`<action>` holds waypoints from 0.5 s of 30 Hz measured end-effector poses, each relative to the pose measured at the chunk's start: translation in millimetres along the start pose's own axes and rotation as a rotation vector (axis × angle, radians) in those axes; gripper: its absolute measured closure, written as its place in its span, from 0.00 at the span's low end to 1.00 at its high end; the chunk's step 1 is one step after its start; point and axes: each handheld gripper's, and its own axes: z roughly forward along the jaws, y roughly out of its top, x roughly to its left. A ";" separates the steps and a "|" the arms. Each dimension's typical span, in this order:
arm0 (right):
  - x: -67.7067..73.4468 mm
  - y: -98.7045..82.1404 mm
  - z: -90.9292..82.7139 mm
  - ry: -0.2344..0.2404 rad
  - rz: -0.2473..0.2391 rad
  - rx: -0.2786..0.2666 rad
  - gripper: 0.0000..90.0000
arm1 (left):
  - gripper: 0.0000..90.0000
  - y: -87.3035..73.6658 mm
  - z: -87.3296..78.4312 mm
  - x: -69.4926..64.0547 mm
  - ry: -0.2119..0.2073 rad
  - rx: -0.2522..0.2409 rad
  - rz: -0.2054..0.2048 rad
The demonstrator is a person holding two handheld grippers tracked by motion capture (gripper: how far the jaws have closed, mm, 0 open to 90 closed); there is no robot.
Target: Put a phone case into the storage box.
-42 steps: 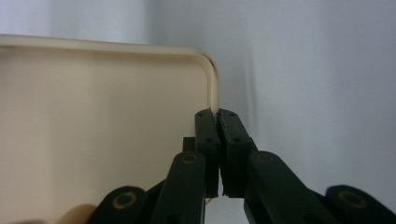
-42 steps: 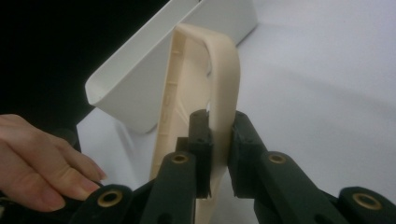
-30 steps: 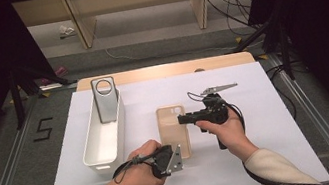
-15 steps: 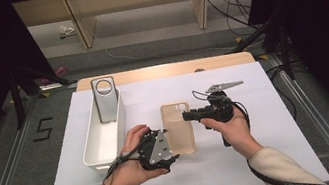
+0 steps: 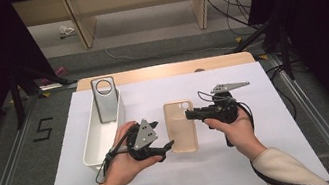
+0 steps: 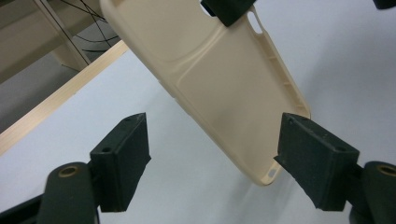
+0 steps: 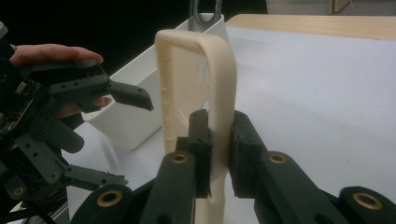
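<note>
Shifted since the earlier frames: left tool (image 5: 162, 136), formerly at the lower end of the case with jaws narrow, now drawn a little back toward the tray side; jaws just opened, now wide, nothing pressed between them. Case itself carried slightly rightward across the sheet over the same span. Right tool unchanged in grip.

Left to right:

White tray (image 5: 91, 147), long and narrow, on the left part of the tabletop (image 5: 284, 153); grey phone case (image 5: 105, 100) leaning upright at its far end.

Left tool, beside the tray, jaws spread, lower corner of the beige case just in front of them in the left gripper view (image 6: 210, 158), not touching.

Beige phone case (image 5: 181, 126), mid-tabletop, soft-looking, matte, rounded corners, camera cutout at the far end, small port slot at the near end; inner face visible (image 6: 219, 74).

Right tool (image 5: 190, 114), clamped narrow on the case's far edge (image 7: 217, 154).
</note>
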 end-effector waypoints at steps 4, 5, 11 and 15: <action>0.5 -0.4 -0.6 0.003 -0.007 -0.004 0.90 | 0.29 1.7 -1.9 2.8 0.024 -0.017 -0.028; 0.6 -0.5 -0.7 0.003 -0.008 -0.005 0.90 | 0.30 2.1 -2.3 3.5 0.024 -0.026 -0.043; 1.4 -1.3 -0.5 0.001 -0.008 -0.007 0.90 | 0.34 7.3 -4.7 7.9 0.029 -0.068 -0.125; 1.8 -1.3 -0.2 0.000 -0.012 -0.008 0.90 | 0.39 9.7 -4.0 11.5 0.048 -0.072 -0.200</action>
